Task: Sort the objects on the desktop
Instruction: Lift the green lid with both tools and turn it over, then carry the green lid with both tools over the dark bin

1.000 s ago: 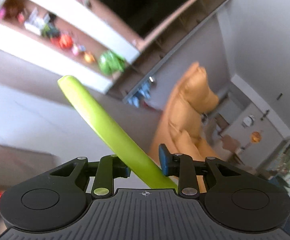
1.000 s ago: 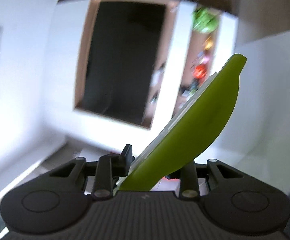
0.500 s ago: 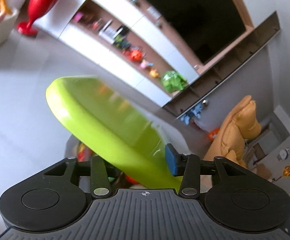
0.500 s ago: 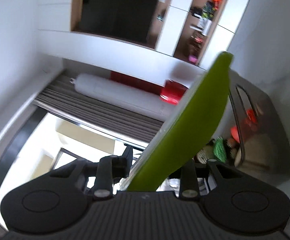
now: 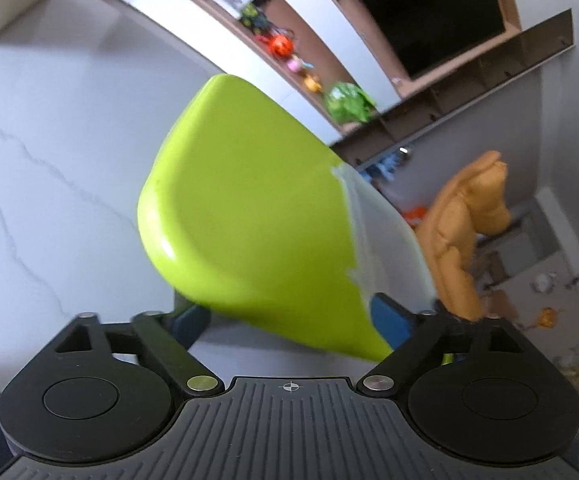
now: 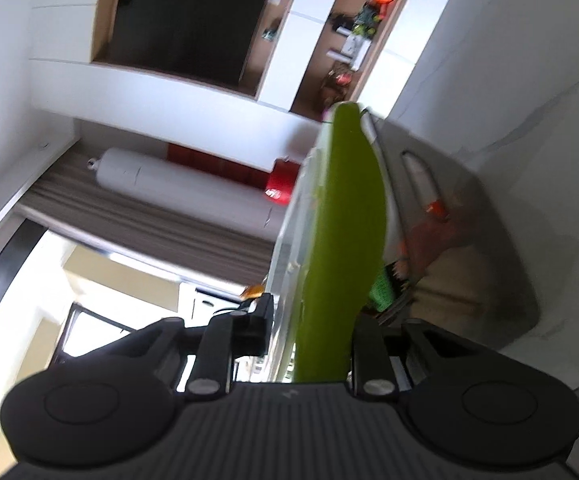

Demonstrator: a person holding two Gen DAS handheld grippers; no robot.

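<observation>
L wrist view: green lid (image 5: 249, 216) fills the middle, tilted, clear rim on its right, over white marble table (image 5: 49, 160). L gripper (image 5: 289, 320) jaws opening, spread wide either side of the lid's near edge; 1 s ago they pinched it edge-on. Bare table to the left.

R wrist view: R gripper (image 6: 309, 344) clenched on the lid (image 6: 341, 240), seen edge-on. Only here: grey bin (image 6: 489, 220) w/ toys on the right, just beyond the lid.

Opening left claw (image 5: 289, 320) astride a tilted lime-green tray (image 5: 249, 220) above white marble tabletop (image 5: 49, 140).
</observation>
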